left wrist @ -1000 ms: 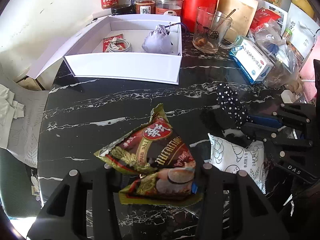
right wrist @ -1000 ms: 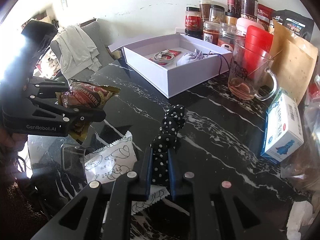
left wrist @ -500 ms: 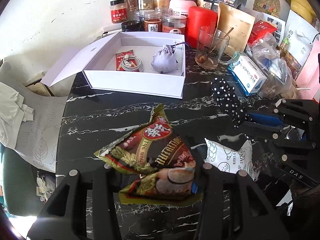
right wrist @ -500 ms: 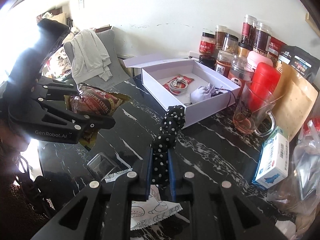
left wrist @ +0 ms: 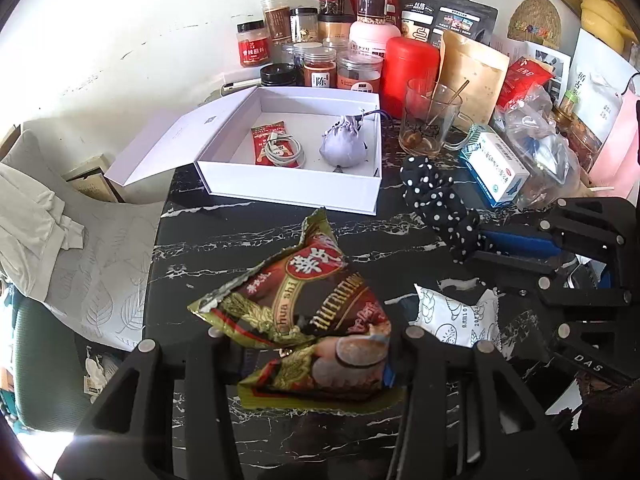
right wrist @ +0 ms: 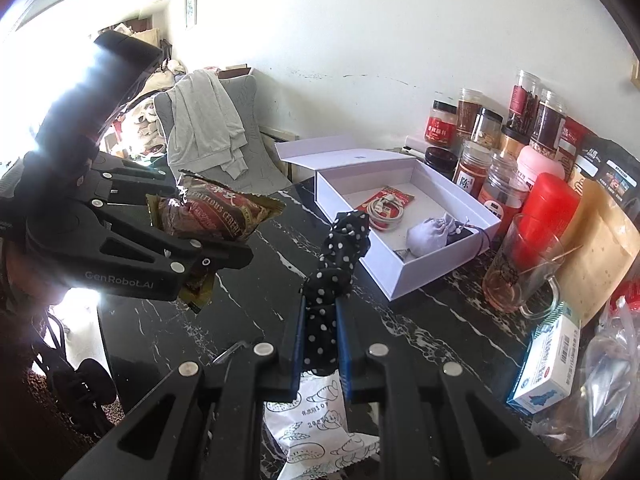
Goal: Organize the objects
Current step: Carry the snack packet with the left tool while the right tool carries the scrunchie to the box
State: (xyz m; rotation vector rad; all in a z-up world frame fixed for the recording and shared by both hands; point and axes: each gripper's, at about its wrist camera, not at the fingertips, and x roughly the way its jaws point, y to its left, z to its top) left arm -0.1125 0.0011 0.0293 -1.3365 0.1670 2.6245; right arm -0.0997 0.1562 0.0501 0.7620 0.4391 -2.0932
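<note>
Left gripper point(left wrist: 308, 344) is clamping a brown cereal packet point(left wrist: 304, 316), its lower edge hidden between the fingers. Right gripper point(right wrist: 320, 344) is pinching a black polka-dot scrunchie point(right wrist: 336, 264); a white bread wrapper point(right wrist: 316, 420) is lying half-covered underneath. White box point(left wrist: 292, 188), upper centre, is holding a coiled cable point(left wrist: 282, 152) and lilac pouch point(left wrist: 344, 146); jar labels behind are unreadable.

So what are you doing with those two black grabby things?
A person is tidying a messy black marble table with a gripper in each hand. The left gripper is shut on a brown snack packet, and the right gripper is shut on a black scrunchie with white dots. Both are held up above the table. Ahead sits an open white box that already holds a coiled cable, a red sachet and a small purple pouch. A white packet lies on the table.
</note>
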